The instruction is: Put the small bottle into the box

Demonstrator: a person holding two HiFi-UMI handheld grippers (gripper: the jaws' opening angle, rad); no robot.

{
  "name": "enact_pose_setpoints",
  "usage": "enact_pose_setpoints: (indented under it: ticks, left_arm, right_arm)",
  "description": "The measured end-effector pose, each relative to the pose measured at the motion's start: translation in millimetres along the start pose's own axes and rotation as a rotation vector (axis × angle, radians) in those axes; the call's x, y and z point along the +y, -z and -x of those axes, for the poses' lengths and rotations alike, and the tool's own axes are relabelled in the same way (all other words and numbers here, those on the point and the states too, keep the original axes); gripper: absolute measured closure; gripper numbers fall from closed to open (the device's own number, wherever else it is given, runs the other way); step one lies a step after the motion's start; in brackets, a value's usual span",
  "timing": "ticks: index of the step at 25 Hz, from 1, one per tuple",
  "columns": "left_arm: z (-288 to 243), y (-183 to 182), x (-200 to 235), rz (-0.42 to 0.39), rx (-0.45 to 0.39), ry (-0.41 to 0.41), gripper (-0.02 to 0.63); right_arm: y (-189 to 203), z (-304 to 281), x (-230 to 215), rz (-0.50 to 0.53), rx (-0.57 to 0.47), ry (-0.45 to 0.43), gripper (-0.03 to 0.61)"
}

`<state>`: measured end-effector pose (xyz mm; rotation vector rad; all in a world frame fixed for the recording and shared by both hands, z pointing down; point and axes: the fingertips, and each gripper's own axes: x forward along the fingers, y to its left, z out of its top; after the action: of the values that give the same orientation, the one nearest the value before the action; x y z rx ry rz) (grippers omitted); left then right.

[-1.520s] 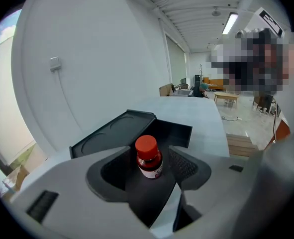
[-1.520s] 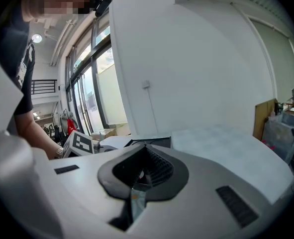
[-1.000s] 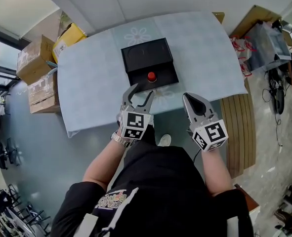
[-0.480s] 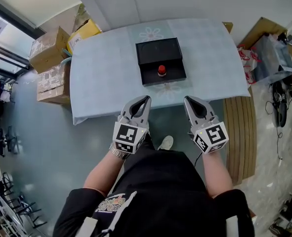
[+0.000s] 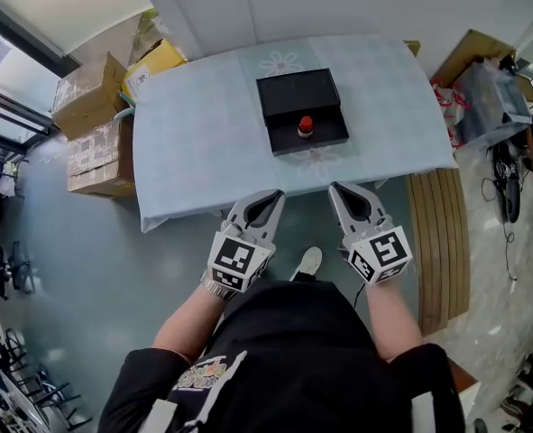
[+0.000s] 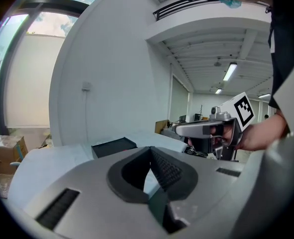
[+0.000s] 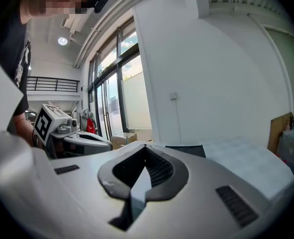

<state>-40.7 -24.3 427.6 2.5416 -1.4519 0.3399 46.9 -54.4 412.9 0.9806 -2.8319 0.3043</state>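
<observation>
Now treat the placing as done, judging by the small bottle (image 5: 306, 125) sitting red cap upward in the near half of the open black box (image 5: 331, 130), out in the middle of the table (image 5: 203, 142). Finish with a clean retreat. Keep the left tongs (image 5: 273, 196) pressed together and empty, and keep the right tongs (image 5: 340, 188) likewise pressed together with nothing between them. Hold both off the near table edge, well apart from the box. Draw straight back toward the body rather than sideways, so as not to catch the table edge or nudge the box. Carry the two tongs side by side without knocking one against the other, and keep them low and steady until well clear.

Compare with a second ago. Note the left tongs then spread wide, tips over the table just short of the box front. See them now shut and drawn back off the edge, already closed half a second ago with nothing caught between. Note the right tongs pressed together in all three moments and pulled back a little as well. Find the bottle in the same spot inside the box, and the box unmoved on the table, merely seen from a slightly different stance.
</observation>
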Motion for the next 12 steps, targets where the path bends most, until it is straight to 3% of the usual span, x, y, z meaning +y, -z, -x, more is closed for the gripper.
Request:
enact_pose_setpoints:
  ticks: [12]
  left_arm:
    - [57.5,2.6,35.0,-0.053,-0.026,0.149,0.606]
  right_arm:
    - [-1.3,-17.1,75.7,-0.018,-0.016,0.129,0.571]
